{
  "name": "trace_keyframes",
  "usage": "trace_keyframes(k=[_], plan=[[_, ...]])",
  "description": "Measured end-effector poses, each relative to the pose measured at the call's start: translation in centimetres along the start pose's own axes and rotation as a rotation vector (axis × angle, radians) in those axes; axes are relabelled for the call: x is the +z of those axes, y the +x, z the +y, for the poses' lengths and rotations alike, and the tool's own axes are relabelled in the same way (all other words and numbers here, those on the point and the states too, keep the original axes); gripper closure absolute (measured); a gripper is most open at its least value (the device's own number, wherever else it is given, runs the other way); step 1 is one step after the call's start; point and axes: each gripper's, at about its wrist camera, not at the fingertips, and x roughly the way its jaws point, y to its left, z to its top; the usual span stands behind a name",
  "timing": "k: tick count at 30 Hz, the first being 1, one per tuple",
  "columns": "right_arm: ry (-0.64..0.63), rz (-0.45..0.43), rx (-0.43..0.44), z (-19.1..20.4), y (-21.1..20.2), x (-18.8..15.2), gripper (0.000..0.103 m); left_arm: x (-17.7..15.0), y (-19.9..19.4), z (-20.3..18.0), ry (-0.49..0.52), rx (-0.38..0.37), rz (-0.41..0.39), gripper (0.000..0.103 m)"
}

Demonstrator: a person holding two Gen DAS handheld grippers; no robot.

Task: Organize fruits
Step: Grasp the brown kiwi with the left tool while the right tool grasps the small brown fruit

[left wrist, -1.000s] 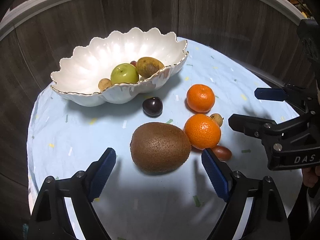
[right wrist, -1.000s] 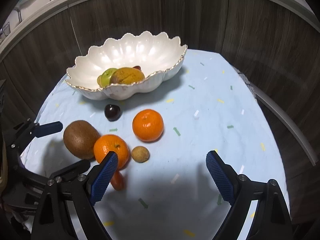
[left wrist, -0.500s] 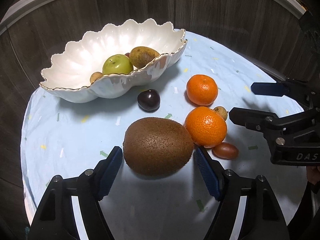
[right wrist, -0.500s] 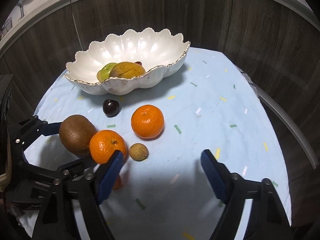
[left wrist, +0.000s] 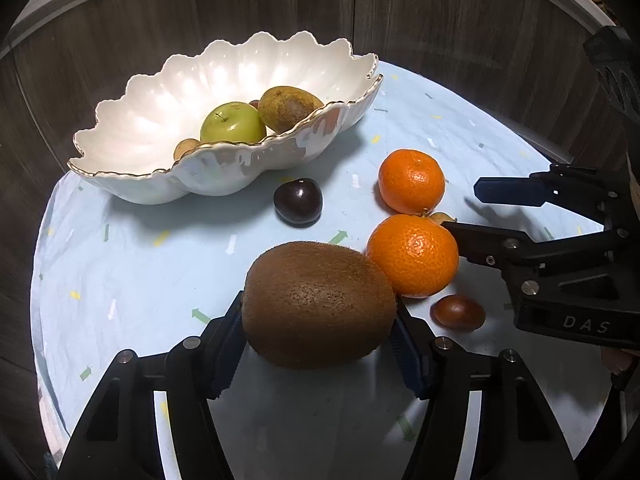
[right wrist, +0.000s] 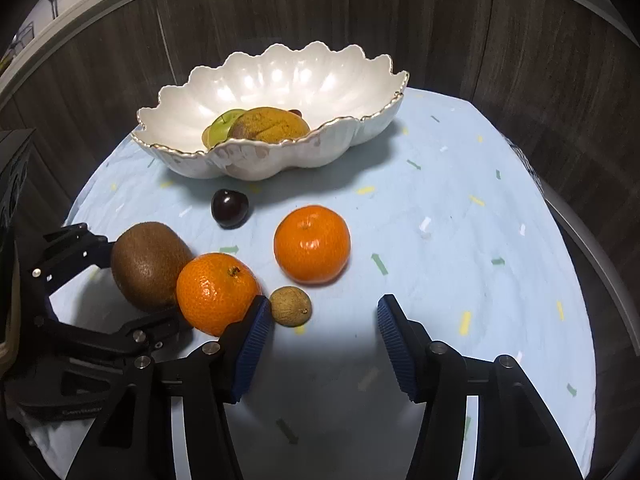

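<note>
Tabletop (right wrist: 460, 184): round, under a pale blue cloth with small coloured flecks.

Bowl (left wrist: 168, 92): white, scalloped, gold-edged rim, at the far side of the tabletop. Holds a green apple (left wrist: 234, 123), a brownish-yellow fruit (left wrist: 289, 107) beside it, and a small tan fruit (left wrist: 185, 147) against the near wall.

Dark plum (left wrist: 298, 201): on the cloth just in front of the bowl.

Far mandarin (right wrist: 312, 244): on the cloth, apart from the plum, near the second mandarin.

Near mandarin (right wrist: 217, 292): touching the kiwi on one side; the small brown round fruit (right wrist: 290, 305) lies just beside it on the other.

Small reddish-brown oval fruit (left wrist: 458, 313): on the cloth, just in front of the near mandarin in the left wrist view.

Kiwi (left wrist: 318, 304): on the cloth, between the fingers of the left gripper.

Left gripper (left wrist: 318, 350): jaws closing, blue pads against both ends of the kiwi.

Right gripper (right wrist: 322, 344): jaws closing, nothing between them but bare cloth; its left finger (right wrist: 252, 340) sits just beside the near mandarin and the small brown round fruit.
</note>
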Motion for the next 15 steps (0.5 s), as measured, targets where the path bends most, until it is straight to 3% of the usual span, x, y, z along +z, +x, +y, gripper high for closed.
trace_keyframes(k=[5, 9, 15], plan=[[-0.007, 0.004, 0.029, 0.0, 0.4, 0.2, 0.047, -0.1, -0.1, 0.2, -0.02, 0.0, -0.003, 0.04], [0.008, 0.021, 0.062, -0.1, 0.9, 0.3, 0.056, -0.3, -0.2, 0.1, -0.036, 0.006, -0.005, 0.04], [-0.006, 0.031, 0.118, 0.4, 1.1, 0.3, 0.078, -0.3, -0.3, 0.2, -0.056, 0.008, -0.007, 0.041]])
